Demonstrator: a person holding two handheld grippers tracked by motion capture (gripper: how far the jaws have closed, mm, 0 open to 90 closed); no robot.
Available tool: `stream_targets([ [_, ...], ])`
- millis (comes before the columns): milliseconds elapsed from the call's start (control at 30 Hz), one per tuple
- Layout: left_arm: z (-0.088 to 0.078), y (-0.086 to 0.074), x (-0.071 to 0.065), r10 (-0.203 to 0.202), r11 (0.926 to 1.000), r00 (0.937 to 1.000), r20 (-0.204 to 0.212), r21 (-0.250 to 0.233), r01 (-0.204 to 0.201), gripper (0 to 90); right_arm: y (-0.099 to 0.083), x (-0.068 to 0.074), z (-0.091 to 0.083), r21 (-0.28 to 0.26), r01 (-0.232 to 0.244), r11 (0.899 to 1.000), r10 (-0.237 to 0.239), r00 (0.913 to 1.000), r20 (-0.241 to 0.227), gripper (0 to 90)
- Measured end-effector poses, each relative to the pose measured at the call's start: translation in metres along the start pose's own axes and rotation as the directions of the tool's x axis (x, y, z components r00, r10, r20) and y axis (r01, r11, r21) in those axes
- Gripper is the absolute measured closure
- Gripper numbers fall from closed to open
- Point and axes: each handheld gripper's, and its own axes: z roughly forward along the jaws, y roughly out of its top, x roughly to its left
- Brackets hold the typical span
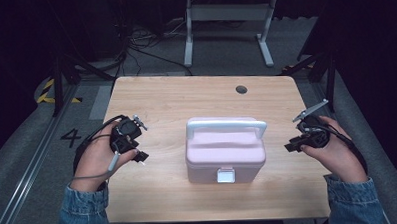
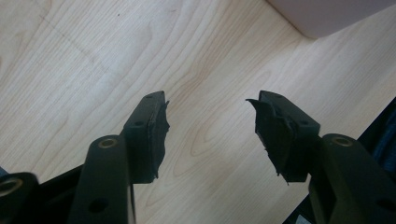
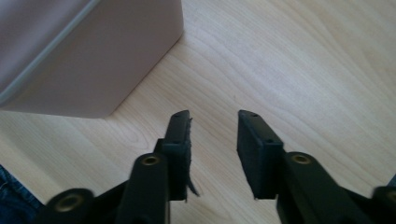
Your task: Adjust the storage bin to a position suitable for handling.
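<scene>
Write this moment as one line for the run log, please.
left tongs: open, empty | right tongs: open, empty | pink lidded box: closed, between them, untouched | white handle: raised

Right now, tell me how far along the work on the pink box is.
Nothing looks done yet: the pink box sits shut on the table, its white handle upright and front latch closed. In hand: the left gripper and right gripper flank the box, both open with nothing between their fingers, not touching it. Reaching and handling the box is all left, likely.
</scene>
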Motion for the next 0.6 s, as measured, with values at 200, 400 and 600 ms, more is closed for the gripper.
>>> stream_targets([
  [200, -0.005, 0.005, -0.005, 0.013, 0.9993, 0.9999, 0.001, -0.035, -0.013, 43.4, -0.003, 0.002, -0.006, -0.02, 0.037, 0.999, -0.037, 0.9993, -0.006, 60.1],
  [400, -0.009, 0.011, -0.008, 0.049, 0.995, 0.9984, 0.028, -0.089, -0.046, 42.9, -0.006, 0.0, -0.009, -0.057, 0.059, 0.997, -0.061, 0.9977, -0.032, 57.0],
  [600, -0.011, 0.028, -0.014, 0.099, 0.9891, 0.9947, 0.027, -0.112, -0.095, 40.6, -0.013, 0.002, -0.014, -0.082, 0.057, 0.995, -0.06, 0.9975, -0.035, 55.2],
])
